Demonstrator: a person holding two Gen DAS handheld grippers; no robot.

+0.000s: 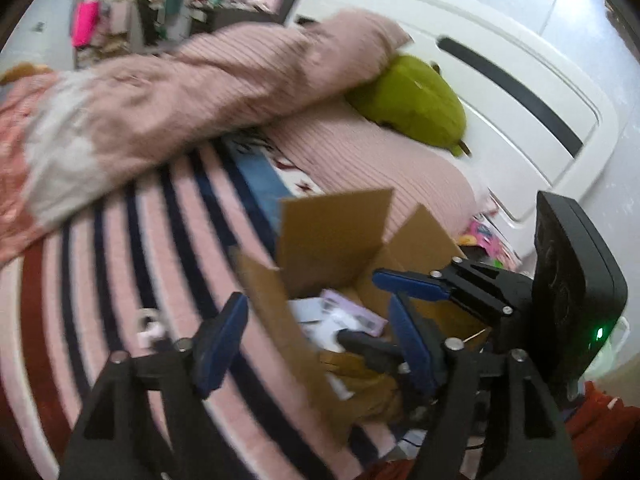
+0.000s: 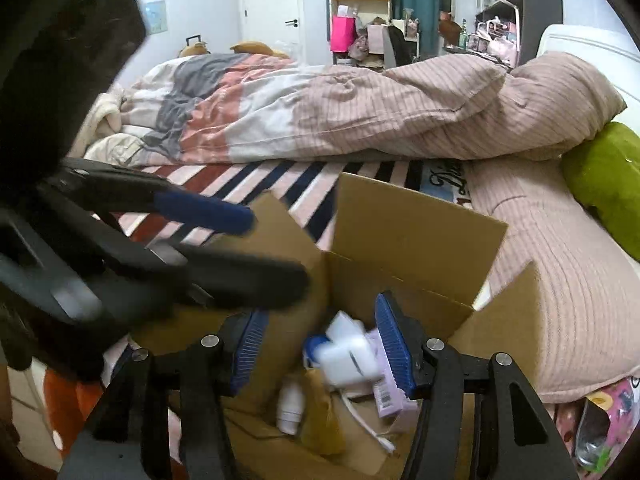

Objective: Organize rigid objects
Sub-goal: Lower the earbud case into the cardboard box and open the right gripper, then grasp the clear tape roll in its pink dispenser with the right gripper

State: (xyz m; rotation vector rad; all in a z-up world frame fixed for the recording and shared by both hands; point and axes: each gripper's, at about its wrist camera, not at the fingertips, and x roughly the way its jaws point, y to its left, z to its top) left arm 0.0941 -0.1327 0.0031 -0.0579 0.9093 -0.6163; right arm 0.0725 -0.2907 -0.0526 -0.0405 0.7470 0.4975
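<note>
A home bedroom: a bed with rumpled duvet; cluttered shelves; a closed door.

Striped bed is covered by a bunched duvet; an open cardboard box and green plush are rested on it.

Brown cardboard box, pink navy-striped bedsheet, green cushion

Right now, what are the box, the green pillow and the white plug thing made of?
The box looks like plain brown cardboard: matte, with folded flaps and a raw edge. The green pillow seems to be soft plush fabric: dull, rounded and squashed under the duvet. The white plug thing inside the box is probably hard smooth plastic, slightly glossy, though it is blurred.
</note>
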